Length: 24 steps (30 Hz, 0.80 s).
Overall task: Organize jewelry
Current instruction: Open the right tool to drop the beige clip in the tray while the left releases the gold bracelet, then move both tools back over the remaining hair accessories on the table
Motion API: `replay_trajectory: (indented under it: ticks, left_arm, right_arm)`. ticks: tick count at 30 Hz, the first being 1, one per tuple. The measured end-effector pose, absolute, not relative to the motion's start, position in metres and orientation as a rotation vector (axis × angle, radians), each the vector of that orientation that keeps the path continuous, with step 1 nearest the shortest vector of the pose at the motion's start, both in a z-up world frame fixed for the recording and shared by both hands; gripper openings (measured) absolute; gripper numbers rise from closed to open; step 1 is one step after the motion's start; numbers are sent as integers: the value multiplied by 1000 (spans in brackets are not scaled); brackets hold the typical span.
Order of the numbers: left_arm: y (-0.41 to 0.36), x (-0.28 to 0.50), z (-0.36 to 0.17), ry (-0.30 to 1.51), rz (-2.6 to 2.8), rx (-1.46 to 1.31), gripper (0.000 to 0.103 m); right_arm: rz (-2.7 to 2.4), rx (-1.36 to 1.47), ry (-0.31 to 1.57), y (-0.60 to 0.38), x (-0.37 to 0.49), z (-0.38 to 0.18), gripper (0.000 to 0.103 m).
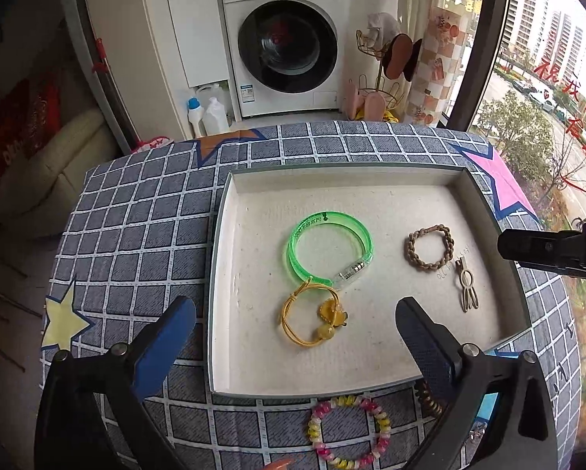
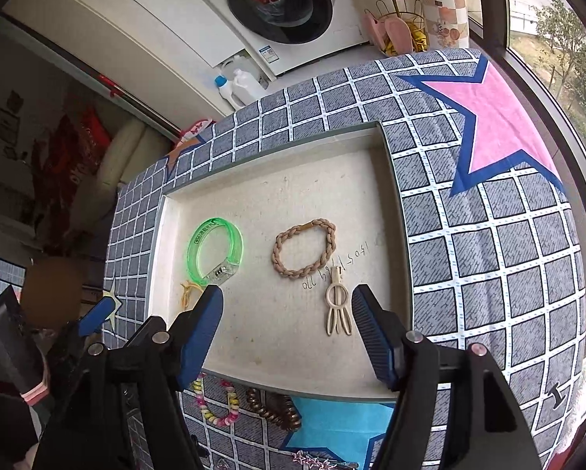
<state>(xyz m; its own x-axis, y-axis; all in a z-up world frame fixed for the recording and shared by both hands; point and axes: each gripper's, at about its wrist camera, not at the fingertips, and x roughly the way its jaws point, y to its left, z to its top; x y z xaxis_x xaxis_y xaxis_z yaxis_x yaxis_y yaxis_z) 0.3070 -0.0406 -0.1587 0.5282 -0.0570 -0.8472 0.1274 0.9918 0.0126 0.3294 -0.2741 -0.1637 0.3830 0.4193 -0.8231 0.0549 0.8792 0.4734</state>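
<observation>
Bare floor along tray (image 1: pixel 230 274) rim

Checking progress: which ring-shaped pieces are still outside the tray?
The pink-and-yellow beaded bracelet and the brown coil hair tie lie on the checked cloth by the tray's near edge; the other rings lie inside.

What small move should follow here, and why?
Probably lower the open left gripper toward the pink-yellow bead bracelet. It lies on the cloth outside the tray, which already holds four pieces, and both grippers are empty.
</observation>
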Motion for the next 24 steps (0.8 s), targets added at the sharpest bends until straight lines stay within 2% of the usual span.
replay_trajectory:
  ticks: [1,2,3,8,9,24]
  left_arm:
    - [-38,303,-155,1007,-112,74,103]
    - [-36,299,-154,1008,-113,73,103]
    - [-34,295,-153,1009,-114,74,103]
    - [-15,266,-152,1028,-109,74,103]
    - [-12,261,-152,1041,-119,71,103]
    - [31,170,-191,1167,-78,124,103]
  right_arm:
    - [244,470,1159,-274,326,-161,76]
    - [246,472,1149,-274,323,-158,88]
    - [248,475,1136,-274,319,-155,93]
    - [267,452,1092,-271,299,-141,96]
    - [271,448,1089,-270,295,-140,103]
    - [293,400,1217,-251,224,-153,103]
